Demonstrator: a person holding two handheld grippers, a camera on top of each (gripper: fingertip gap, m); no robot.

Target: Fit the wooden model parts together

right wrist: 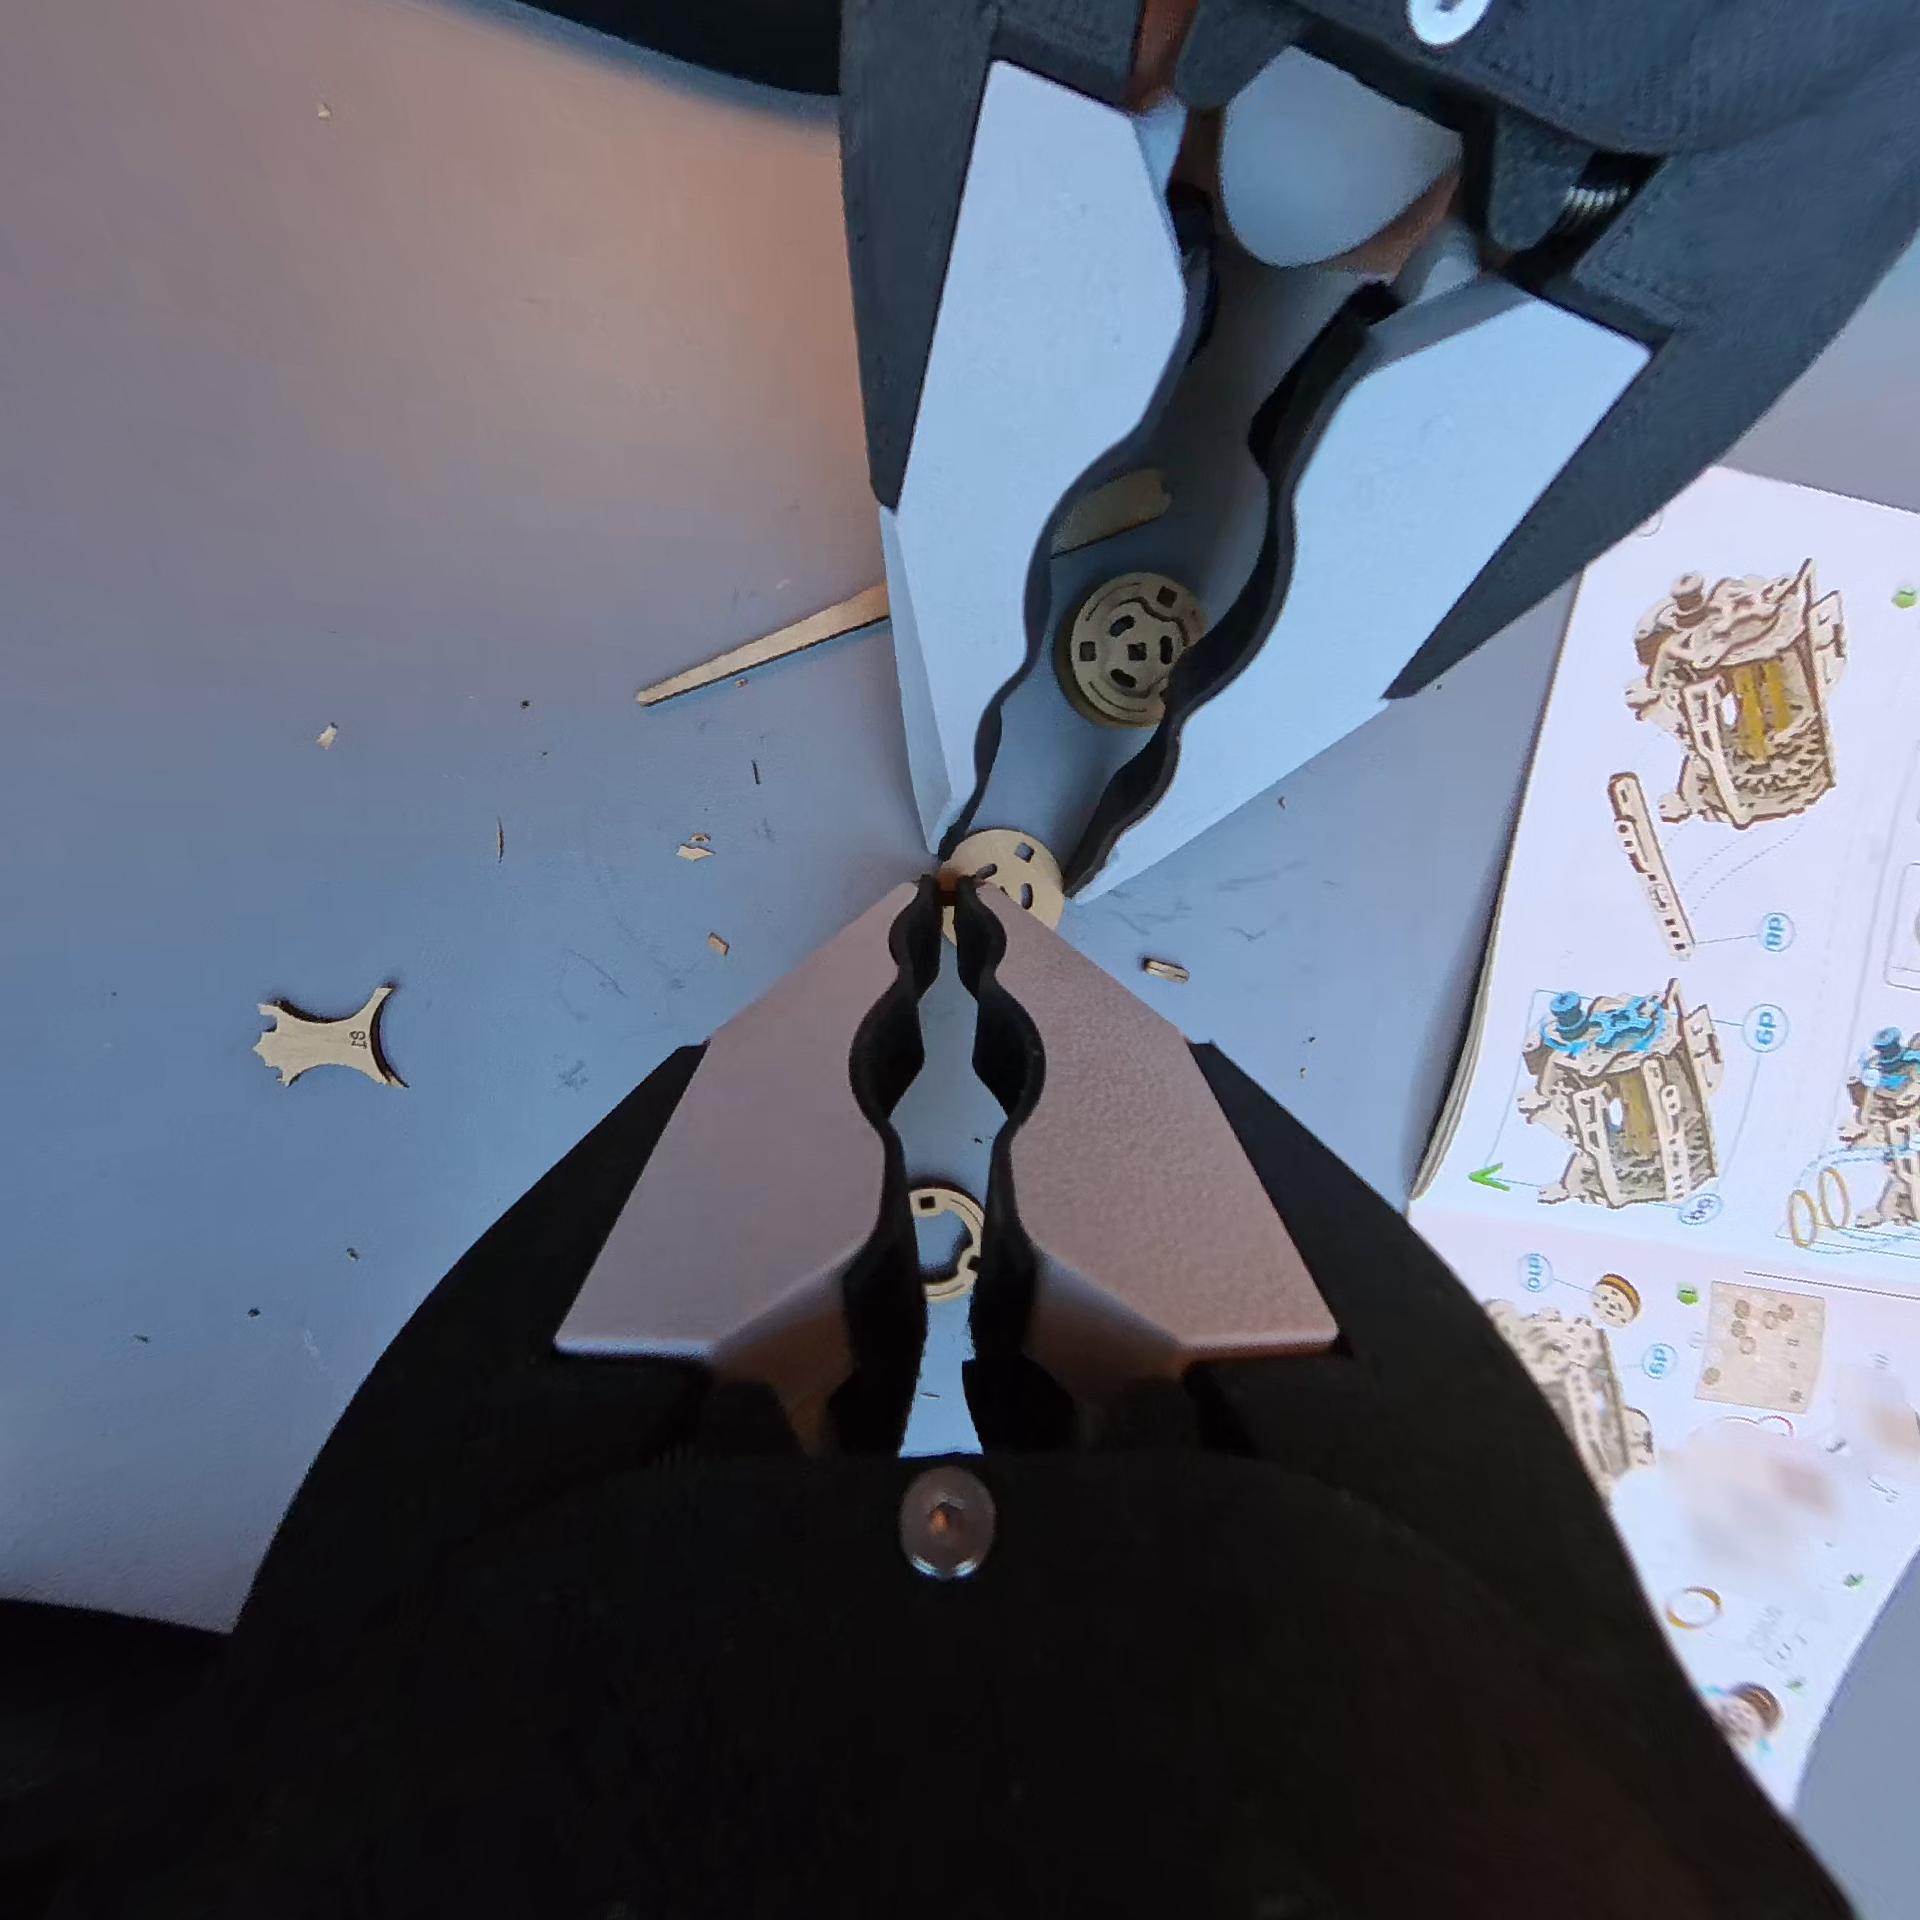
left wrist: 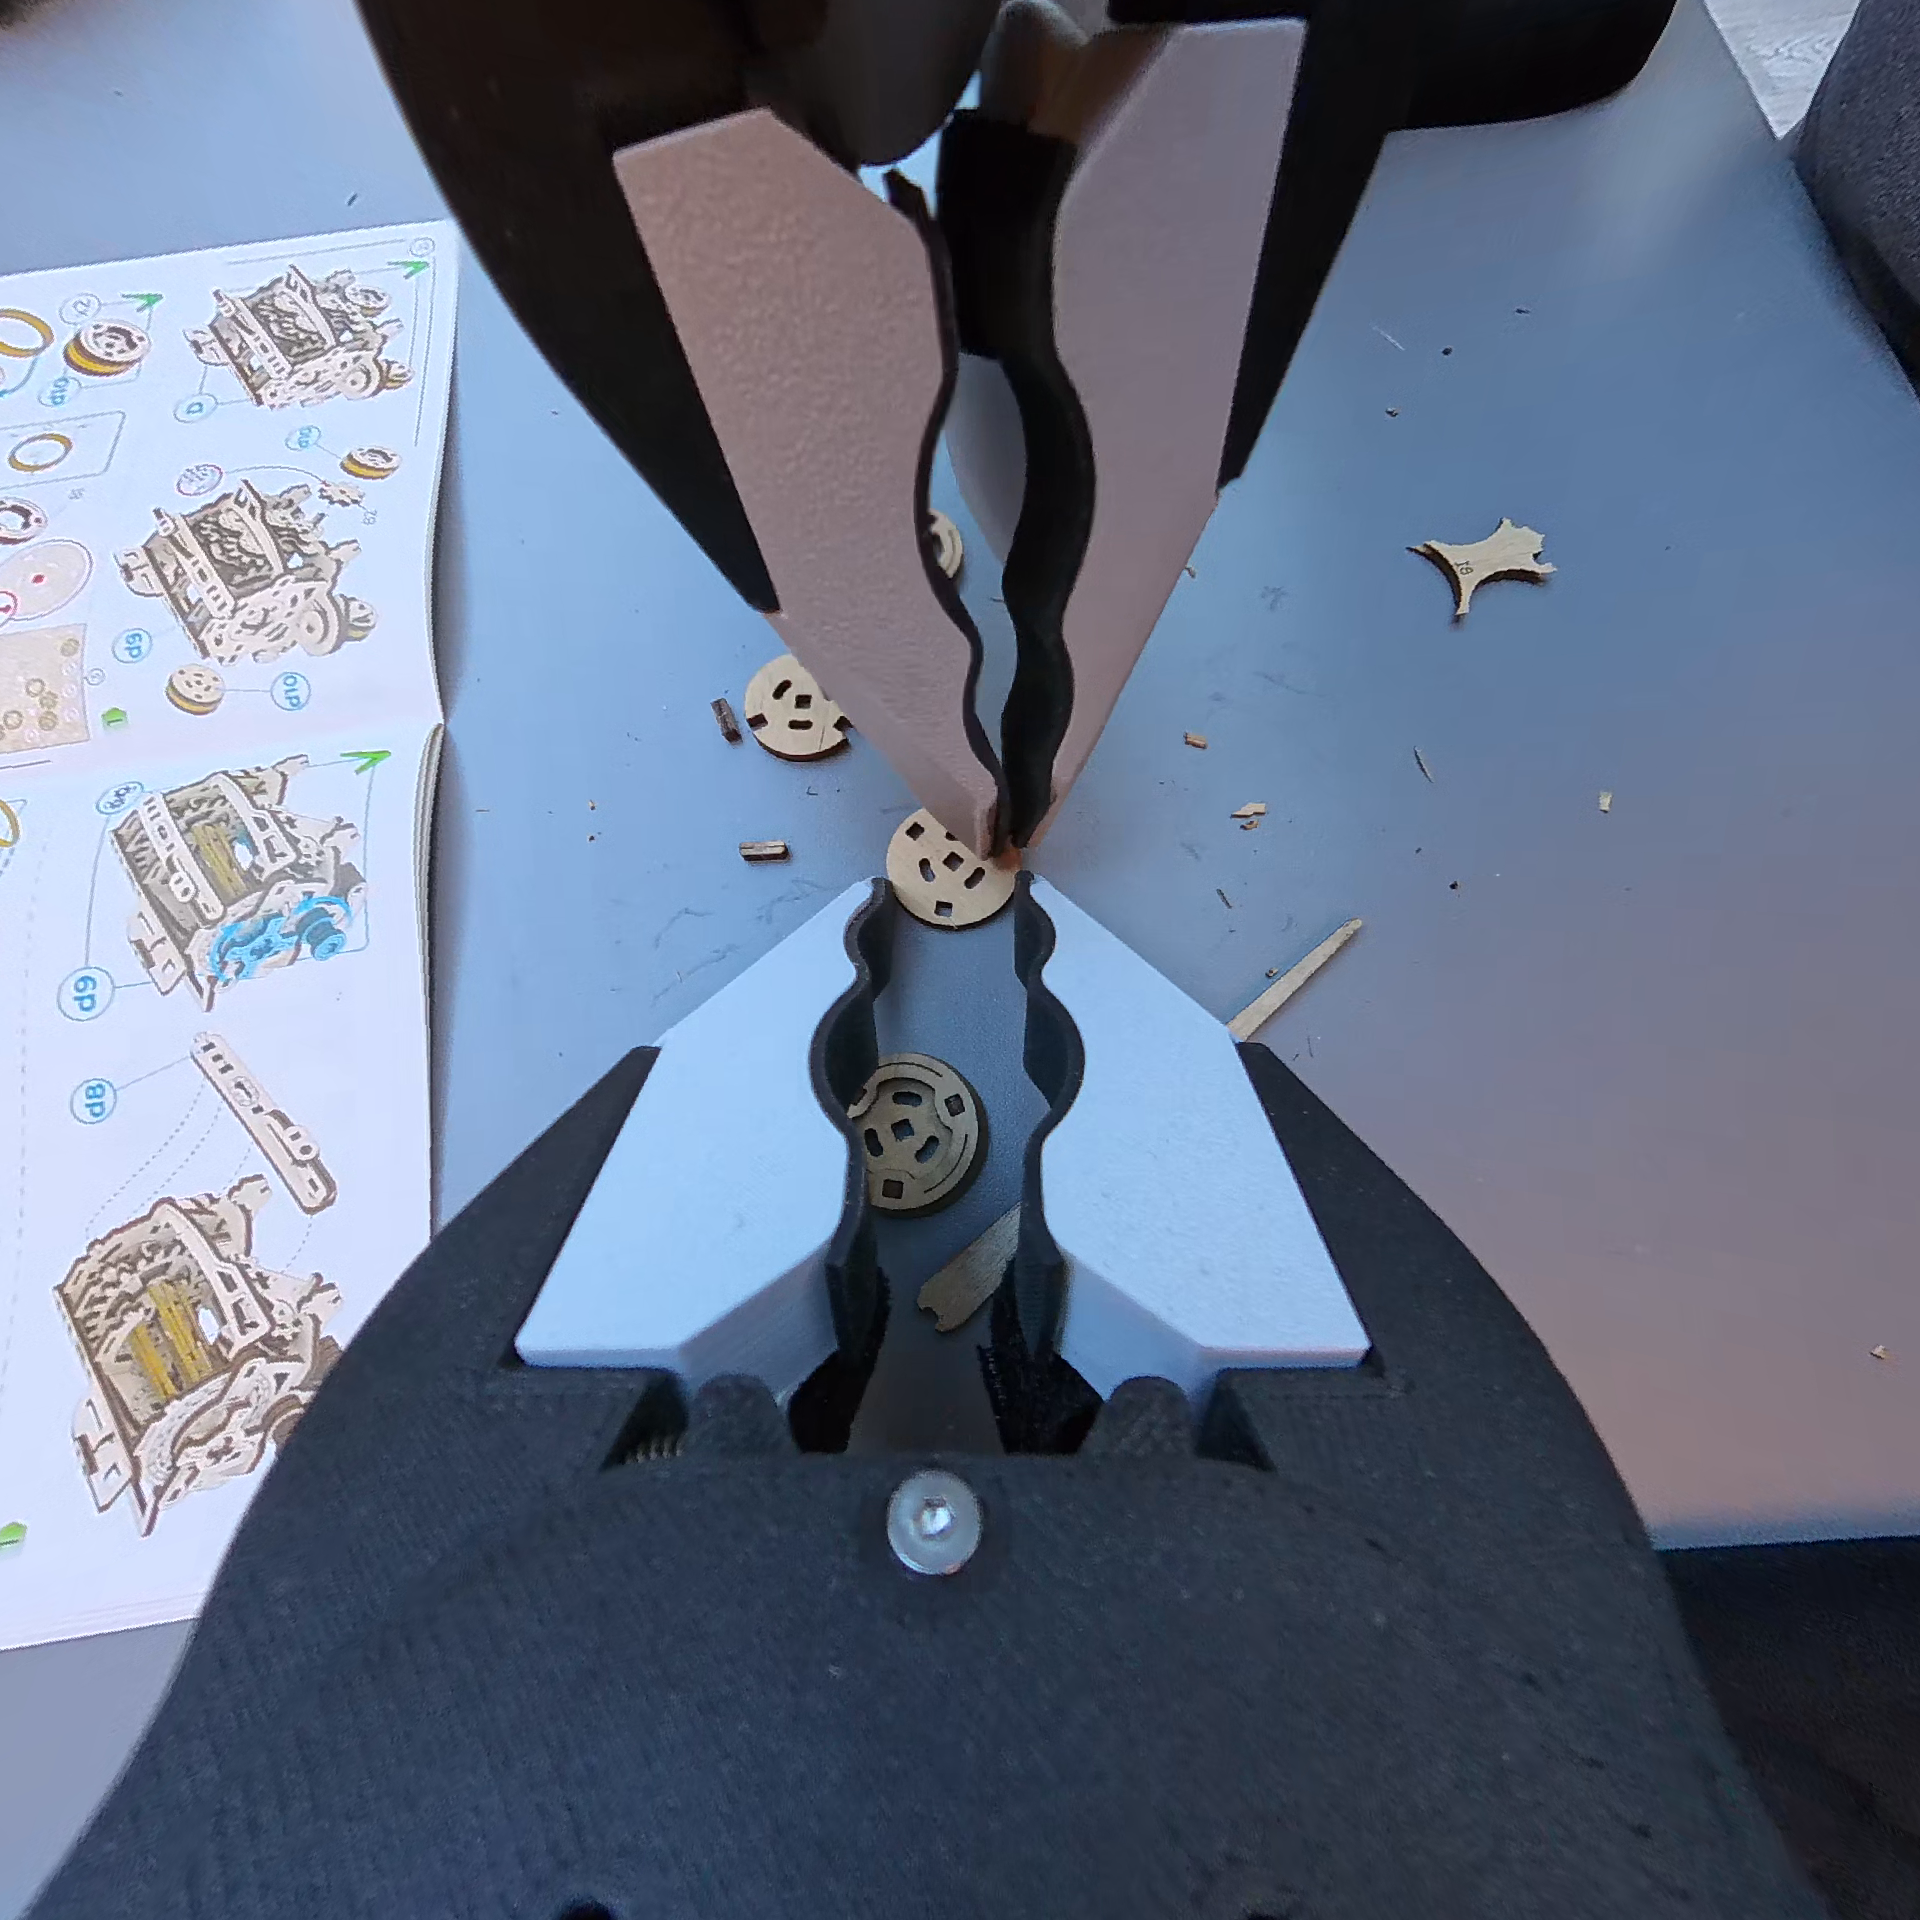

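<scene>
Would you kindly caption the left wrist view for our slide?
Open left tool brackets a wooden disc while the right tool pinches a tiny peg at its edge.

A pale round wooden disc (left wrist: 952, 869) (right wrist: 1010, 871), pierced by small square and slotted holes, lies flat on the grey table (left wrist: 1558, 1143) (right wrist: 364, 520). A darker ringed disc (left wrist: 914, 1132) (right wrist: 1130, 648) lies flat nearby. A third pierced disc (left wrist: 792, 710) lies apart, and an open ring-shaped piece (right wrist: 945, 1259) rests flat. A tiny wooden peg (left wrist: 1008, 855) (right wrist: 947, 883) touches the pale disc's edge.
</scene>
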